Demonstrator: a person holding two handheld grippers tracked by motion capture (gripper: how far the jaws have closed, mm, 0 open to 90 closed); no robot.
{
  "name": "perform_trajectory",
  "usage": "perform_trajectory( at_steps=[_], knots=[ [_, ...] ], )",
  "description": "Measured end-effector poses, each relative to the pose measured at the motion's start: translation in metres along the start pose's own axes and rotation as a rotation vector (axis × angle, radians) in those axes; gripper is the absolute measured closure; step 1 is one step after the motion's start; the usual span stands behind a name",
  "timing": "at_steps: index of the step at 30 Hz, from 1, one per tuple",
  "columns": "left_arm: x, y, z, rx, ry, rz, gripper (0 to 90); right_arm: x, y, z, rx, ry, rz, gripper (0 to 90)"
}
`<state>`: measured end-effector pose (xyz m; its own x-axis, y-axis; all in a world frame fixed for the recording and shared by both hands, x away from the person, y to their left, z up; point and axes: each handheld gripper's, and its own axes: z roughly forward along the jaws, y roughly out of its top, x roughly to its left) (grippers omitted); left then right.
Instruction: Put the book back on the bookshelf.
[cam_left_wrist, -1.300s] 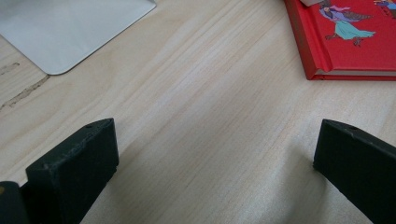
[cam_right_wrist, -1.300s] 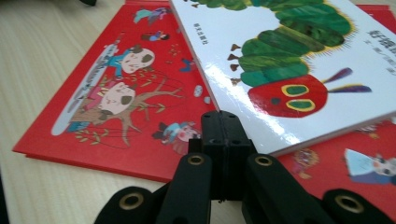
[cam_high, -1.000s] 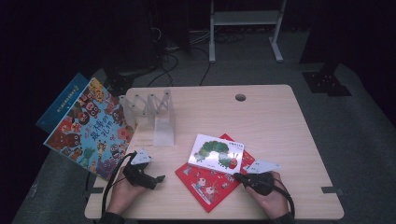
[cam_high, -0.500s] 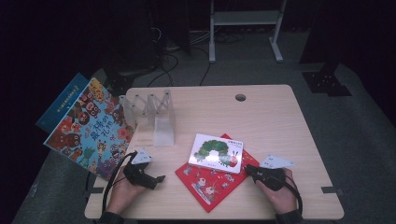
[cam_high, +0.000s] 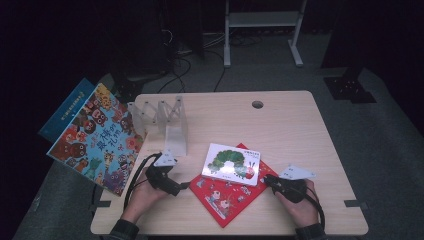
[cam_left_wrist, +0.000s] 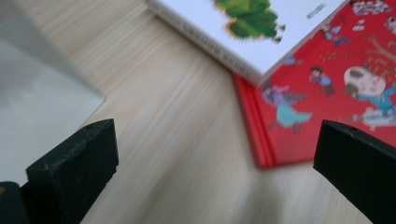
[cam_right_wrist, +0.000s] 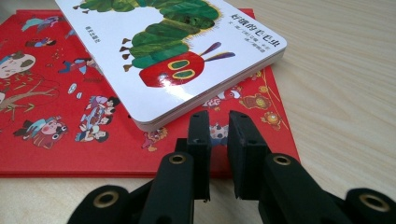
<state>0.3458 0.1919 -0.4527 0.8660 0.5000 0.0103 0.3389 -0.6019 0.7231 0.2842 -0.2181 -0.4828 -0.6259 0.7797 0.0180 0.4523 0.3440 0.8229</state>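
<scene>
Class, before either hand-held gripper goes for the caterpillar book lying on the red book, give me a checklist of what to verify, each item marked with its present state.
1. White caterpillar book lies flat on the red book: ok.
2. Left hand-held gripper wide open, nothing between its jaws: ok.
3. Right hand-held gripper open wide enough for the book's edge: not ok, narrow gap.
4. Right hand-held gripper faces the book's near edge: ok.
5. Clear rack stands apart from the books: ok.

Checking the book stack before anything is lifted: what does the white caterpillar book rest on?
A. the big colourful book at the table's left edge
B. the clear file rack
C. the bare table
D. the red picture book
D: the white caterpillar book lies flat on the red picture book, whose red cover shows around its edges in both gripper views.
</scene>
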Motion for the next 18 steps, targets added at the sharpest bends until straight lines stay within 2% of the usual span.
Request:
perform_trajectory(
  at_steps=[6, 9, 18],
  knots=[
    [0.000, 0.031, 0.014, 0.000, -0.054, 0.059, 0.0, -0.001, 0.000, 0.000, -0.001, -0.004, -0.003, 77.3],
    [0.002, 0.043, 0.021, 0.007, -0.064, 0.087, 0.0, -0.001, 0.000, 0.000, -0.001, -0.004, -0.004, 76.9],
    [0.012, 0.068, 0.039, -0.016, -0.107, 0.112, 0.0, -0.001, 0.000, 0.000, 0.000, -0.003, -0.005, 76.3]
  ],
)
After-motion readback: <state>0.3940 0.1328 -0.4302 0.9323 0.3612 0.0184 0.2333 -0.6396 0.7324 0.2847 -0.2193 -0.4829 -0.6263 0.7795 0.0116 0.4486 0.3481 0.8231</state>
